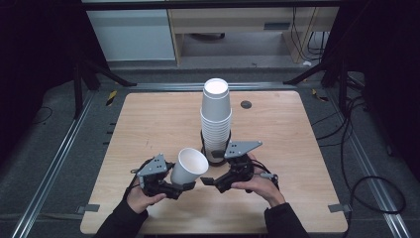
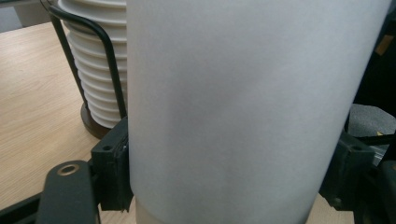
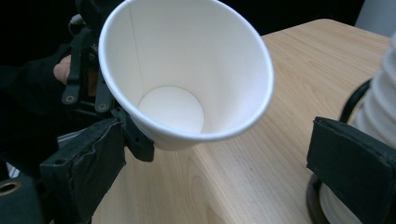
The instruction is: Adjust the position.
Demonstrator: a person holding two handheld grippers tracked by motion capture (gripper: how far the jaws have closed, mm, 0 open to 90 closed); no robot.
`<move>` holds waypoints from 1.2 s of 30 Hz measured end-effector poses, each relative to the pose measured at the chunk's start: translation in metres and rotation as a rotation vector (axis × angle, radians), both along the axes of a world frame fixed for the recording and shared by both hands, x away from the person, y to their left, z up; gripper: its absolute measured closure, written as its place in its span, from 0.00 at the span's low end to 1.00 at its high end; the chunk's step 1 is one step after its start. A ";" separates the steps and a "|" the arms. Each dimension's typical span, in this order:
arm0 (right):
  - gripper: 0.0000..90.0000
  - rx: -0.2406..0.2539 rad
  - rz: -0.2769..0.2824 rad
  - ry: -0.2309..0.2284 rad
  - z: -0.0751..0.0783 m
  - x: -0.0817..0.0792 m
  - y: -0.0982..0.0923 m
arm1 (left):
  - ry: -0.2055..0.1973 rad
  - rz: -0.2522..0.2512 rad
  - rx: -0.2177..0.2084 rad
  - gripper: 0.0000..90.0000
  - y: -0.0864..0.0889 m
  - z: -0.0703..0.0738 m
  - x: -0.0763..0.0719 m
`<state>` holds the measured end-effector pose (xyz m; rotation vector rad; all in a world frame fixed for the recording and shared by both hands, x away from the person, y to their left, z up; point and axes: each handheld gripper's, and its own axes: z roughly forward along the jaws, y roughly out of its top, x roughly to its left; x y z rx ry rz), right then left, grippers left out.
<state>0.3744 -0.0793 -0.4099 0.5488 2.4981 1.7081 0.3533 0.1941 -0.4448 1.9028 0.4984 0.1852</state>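
Paper cups on a wooden tabletop (image 1: 148, 124); one cup held out front

A tall cup stack (image 1: 216, 119) stands nested in a black wire holder (image 1: 214, 159), keeping it upright; the left tool (image 1: 182, 187) pinches a single empty cup (image 1: 188, 166), tilted mouth toward the right tool (image 1: 209, 181), whose jaws are spread, likely to receive it.

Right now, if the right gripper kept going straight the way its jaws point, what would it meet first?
Most likely the single paper cup held by the left gripper: its open mouth faces the open right gripper in the right gripper view. How big the gap is stays unclear.
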 end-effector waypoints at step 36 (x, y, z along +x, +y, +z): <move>0.10 0.104 0.072 0.032 -0.005 0.008 0.048 | -0.043 0.015 -0.026 0.23 -0.003 0.005 -0.005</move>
